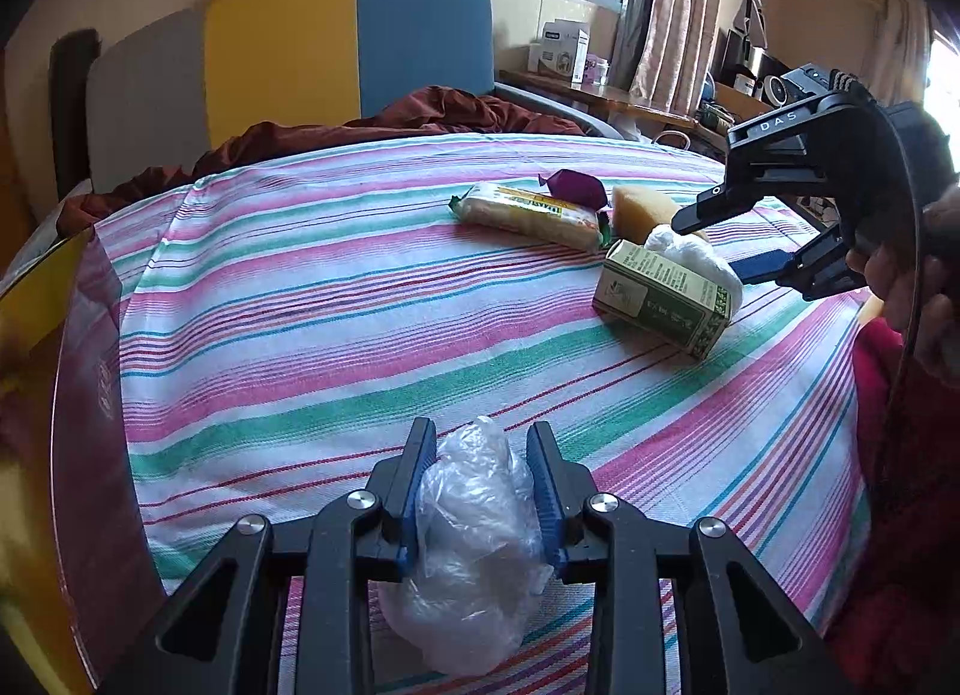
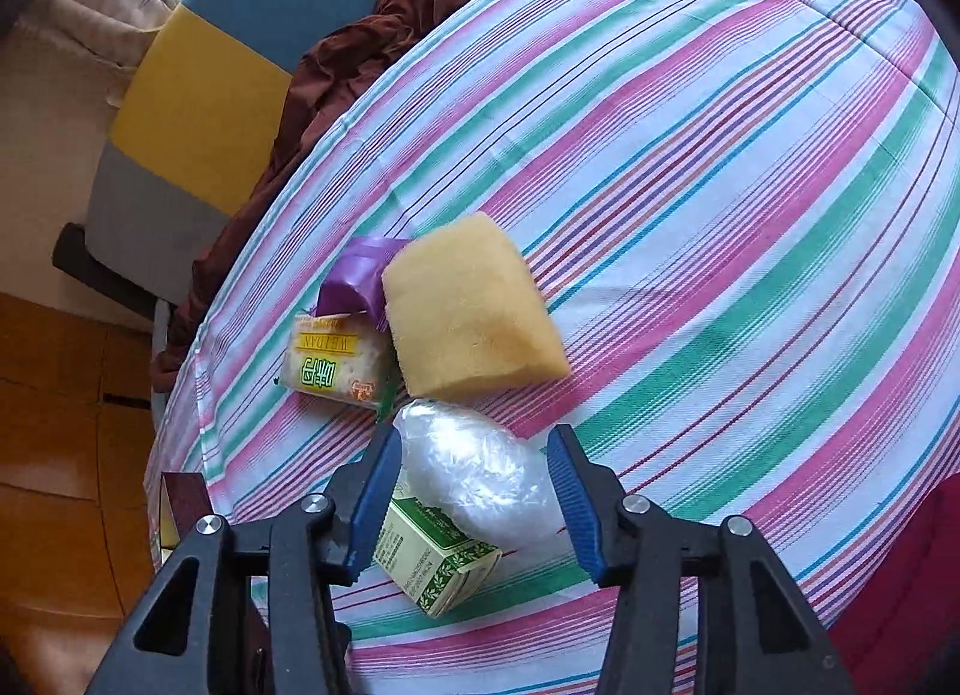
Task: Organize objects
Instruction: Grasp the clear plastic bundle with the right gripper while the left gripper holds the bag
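Left wrist view: the left gripper (image 1: 482, 491) has its two blue ribbed fingers (image 1: 420, 491) pressed against the sides of a crumpled, translucent plastic bag (image 1: 474, 551), which bulges out below them over the striped cloth (image 1: 336, 335) covering the bench. Left of the fingers, a dark red glossy box (image 1: 90, 395) stands at the cloth's edge. Ahead of the fingertips the cloth lies bare up to a cluster of things far forward and to the right: a flat crinkled cracker packet (image 1: 528, 215), a purple foil wrapper (image 1: 573, 188) touching its far end, a porous yellow sponge (image 1: 645, 206), a green rectangular carton (image 1: 666, 299) lying on its side, and a second plastic bag (image 1: 696, 260) resting on the carton. Farther right, the right gripper (image 1: 720, 245) reaches in from the edge, angled down toward that bag, a hand (image 1: 918, 287) around its grip.

Right wrist view: the right gripper (image 2: 474, 491) hangs with fingers (image 2: 375, 491) spread apart, the second plastic bag (image 2: 474, 473) between them and touching neither. The carton (image 2: 438, 557) lies under the bag beside the left finger. Beyond the fingertips sit the cracker packet (image 2: 336, 359), wrapper (image 2: 357, 278) and sponge (image 2: 474, 317), mutually touching. To the right, the cloth (image 2: 750, 215) is unobstructed to its edge.
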Demonstrator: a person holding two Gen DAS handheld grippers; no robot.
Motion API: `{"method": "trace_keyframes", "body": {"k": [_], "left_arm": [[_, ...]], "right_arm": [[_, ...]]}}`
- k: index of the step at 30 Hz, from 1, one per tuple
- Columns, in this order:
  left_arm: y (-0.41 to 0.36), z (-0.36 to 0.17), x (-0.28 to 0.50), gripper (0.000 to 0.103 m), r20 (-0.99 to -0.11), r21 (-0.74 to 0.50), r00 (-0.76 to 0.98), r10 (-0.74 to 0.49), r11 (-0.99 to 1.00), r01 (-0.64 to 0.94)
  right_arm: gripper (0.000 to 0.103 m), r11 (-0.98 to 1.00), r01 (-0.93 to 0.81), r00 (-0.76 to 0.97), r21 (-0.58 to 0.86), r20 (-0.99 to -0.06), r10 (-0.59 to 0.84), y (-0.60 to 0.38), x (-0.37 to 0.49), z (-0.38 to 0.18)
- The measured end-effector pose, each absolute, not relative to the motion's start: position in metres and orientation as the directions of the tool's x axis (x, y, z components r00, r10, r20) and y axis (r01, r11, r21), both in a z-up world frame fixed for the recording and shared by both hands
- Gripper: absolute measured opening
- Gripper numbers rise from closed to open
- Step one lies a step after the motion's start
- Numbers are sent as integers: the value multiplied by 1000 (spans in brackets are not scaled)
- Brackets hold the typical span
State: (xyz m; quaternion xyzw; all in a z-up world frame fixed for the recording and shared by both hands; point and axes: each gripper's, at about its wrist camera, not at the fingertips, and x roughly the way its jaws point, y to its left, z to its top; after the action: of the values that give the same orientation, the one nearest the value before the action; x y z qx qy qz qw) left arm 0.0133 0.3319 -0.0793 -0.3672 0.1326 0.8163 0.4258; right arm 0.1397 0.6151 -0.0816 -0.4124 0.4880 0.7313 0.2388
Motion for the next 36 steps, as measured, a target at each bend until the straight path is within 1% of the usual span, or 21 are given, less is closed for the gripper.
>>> {"method": "trace_keyframes", "body": {"k": [10,11,15,17,23,27,31,36], "left_arm": [[332,-80,13,33,-712,-96,-368,598,-602,-793],[332,-80,13,33,-712,-95,-369,598,-602,-793],[333,-80,13,33,-712,-95,-369,598,-602,-793],[333,-80,14,32,-712,-96,-368,598,-602,-793],[333,-78,13,30,-720,-100,-355,597,-595,-798],[327,-68,13,29,-721,-159,-315,618,-589,-792],[316,-41,22,29,-673,-199,-299,677,-555,-808],[298,-15,23,30,-637,-266,-273,721,-538,-800]], "right_arm": [[52,-486,-746,-483,455,-872,-75,606,129,-89],[52,-501,-743,-478,444,-876,-68,604,128,-88],[39,-560,-717,-464,415,-884,-60,596,123,-86],[37,-580,-711,-458,398,-888,-48,594,122,-84],[37,-604,-700,-435,381,-898,-62,592,112,-85],[37,-611,-700,-427,371,-902,-59,592,111,-84],[36,-622,-699,-415,353,-908,-48,592,111,-83],[35,-644,-694,-397,322,-917,-32,587,105,-82]]}}
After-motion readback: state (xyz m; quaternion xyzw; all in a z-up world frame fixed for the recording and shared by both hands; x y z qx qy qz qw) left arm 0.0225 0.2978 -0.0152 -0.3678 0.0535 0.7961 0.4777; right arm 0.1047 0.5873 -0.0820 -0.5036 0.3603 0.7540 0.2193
